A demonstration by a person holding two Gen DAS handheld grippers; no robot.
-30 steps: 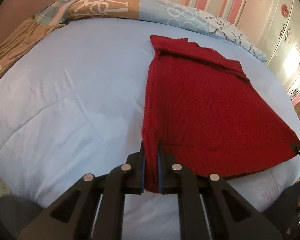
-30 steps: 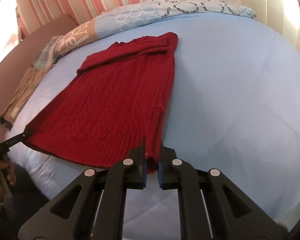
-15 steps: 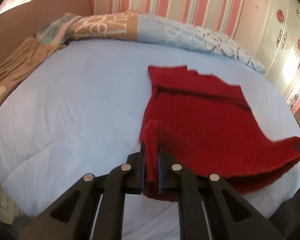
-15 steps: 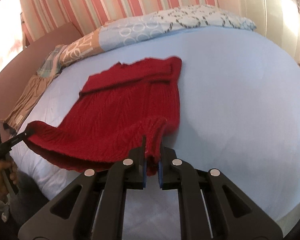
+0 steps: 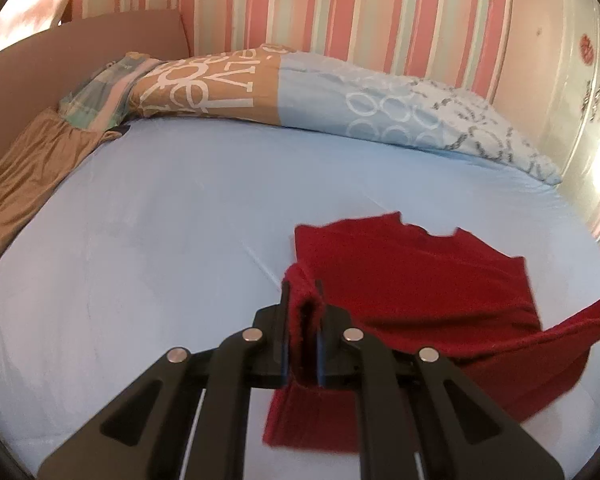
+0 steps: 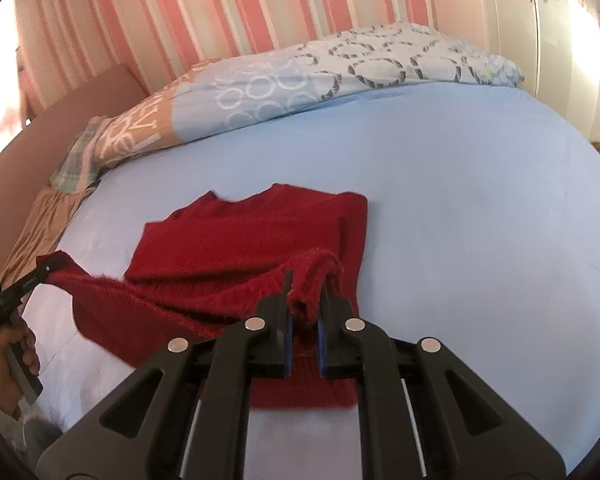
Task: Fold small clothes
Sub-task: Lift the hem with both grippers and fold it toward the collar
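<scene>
Sweater (image 5: 412, 280) hem pinched by both closed grippers, left (image 5: 302, 320) and right (image 6: 305, 310) (pillow (image 5: 204, 92) lettering unreadable).

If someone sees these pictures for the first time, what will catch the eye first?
The red sweater on the pale blue bed stands out most: its far part lies flat while its near hem is lifted. The left gripper and the right gripper each pinch one hem corner. Behind, a patterned duvet lies along pink striped wallpaper.
</scene>
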